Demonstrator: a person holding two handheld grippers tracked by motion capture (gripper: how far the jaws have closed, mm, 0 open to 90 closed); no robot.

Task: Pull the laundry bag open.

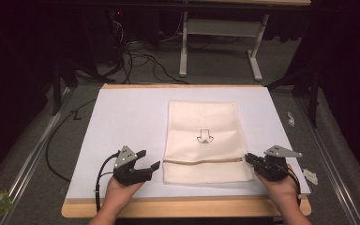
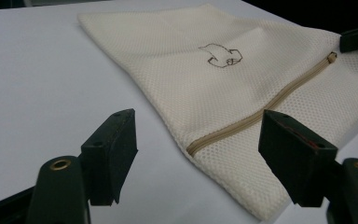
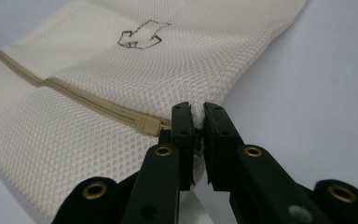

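1. The mesh laundry bag (image 1: 201, 140) is judged light, soft and limp; it is expected to sag and fold wherever it is not supported, and the open weave should give the pads some bite rather than slip.
2. A hold is best taken at an edge or corner, or at the zipper (image 3: 74, 100), where the doubled seam is firmer than the single mesh.
3. The bag is seen lying flat near the middle of the white-covered counter (image 1: 122, 122), its zipped end toward the person.
4. It is cream-coloured, rectangular, with a tan zipper across it and a small dark outline drawing (image 2: 221, 55) printed on the panel beyond the zipper.
5. The right tool (image 3: 196, 123) is clenched on the bag's edge right at the zipper's end, a pinch of mesh being caught between its jaws.
6. The left tool (image 2: 196, 158) is released, its jaws wide apart, held just beside the bag's opposite edge near the other zipper end, not touching it.
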